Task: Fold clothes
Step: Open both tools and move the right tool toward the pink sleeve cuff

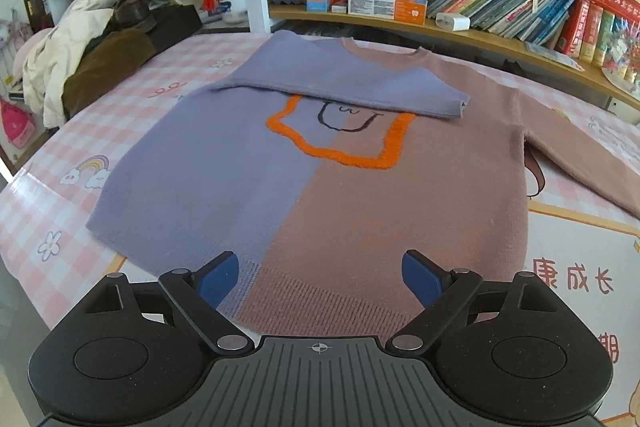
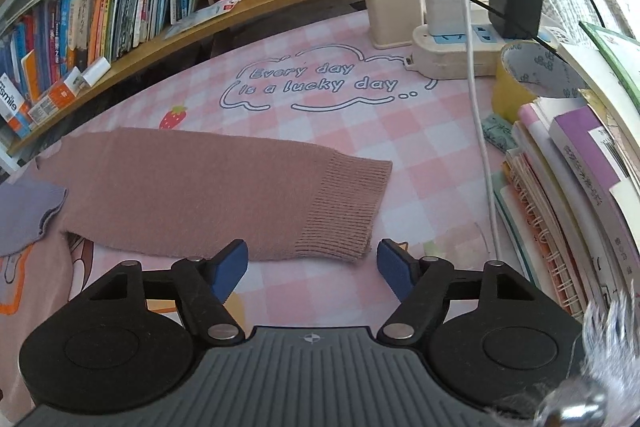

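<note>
A two-tone sweater, lilac on the left half and dusty pink on the right with an orange outline on its chest, lies flat on the pink checked table cover. Its lilac sleeve is folded across the chest. The pink sleeve stretches out to the right, its ribbed cuff just beyond my right gripper, which is open and holds nothing. Over the sweater's hem hovers my left gripper, open and with nothing in it.
A bookshelf full of books runs along the back. A pile of clothes sits far left. On the right stand a power strip with chargers and a white cable, a pen holder, a tape roll and stacked notebooks.
</note>
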`<state>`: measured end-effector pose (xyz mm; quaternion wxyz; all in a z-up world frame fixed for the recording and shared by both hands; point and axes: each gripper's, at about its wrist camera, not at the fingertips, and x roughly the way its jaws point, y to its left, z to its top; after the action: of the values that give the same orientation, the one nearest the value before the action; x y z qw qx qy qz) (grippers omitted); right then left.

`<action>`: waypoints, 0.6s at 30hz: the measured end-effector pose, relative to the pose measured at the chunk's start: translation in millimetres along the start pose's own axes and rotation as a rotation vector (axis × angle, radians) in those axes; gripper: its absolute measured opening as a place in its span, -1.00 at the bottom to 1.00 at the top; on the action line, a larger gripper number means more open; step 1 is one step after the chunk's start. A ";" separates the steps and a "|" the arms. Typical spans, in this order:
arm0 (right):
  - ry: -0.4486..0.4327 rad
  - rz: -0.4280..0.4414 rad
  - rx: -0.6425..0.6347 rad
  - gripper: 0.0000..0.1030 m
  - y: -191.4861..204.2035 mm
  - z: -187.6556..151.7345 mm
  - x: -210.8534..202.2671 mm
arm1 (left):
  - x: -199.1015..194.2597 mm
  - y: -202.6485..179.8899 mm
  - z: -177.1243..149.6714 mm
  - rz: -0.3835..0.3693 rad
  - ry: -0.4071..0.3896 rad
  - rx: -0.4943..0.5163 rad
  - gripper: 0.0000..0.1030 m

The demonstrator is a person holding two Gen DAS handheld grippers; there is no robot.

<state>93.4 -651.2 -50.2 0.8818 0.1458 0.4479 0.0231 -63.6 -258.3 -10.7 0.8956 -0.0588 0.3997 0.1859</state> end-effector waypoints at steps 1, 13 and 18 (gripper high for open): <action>-0.002 0.002 0.002 0.35 -0.8 0.1 -0.1 | 0.9 -0.6 0.1 0.000 0.003 0.001 0.77; -0.016 0.084 0.008 0.21 6.5 6.2 10.2 | 3.8 5.5 1.7 0.019 0.001 -0.030 0.77; 0.000 0.142 0.043 0.20 14.6 4.7 12.0 | 3.7 9.1 0.9 0.028 0.002 -0.043 0.77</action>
<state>105.7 -636.3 -53.0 0.8746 0.1964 0.4367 0.0761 -64.2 -248.6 -12.4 0.8912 -0.0728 0.3972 0.2068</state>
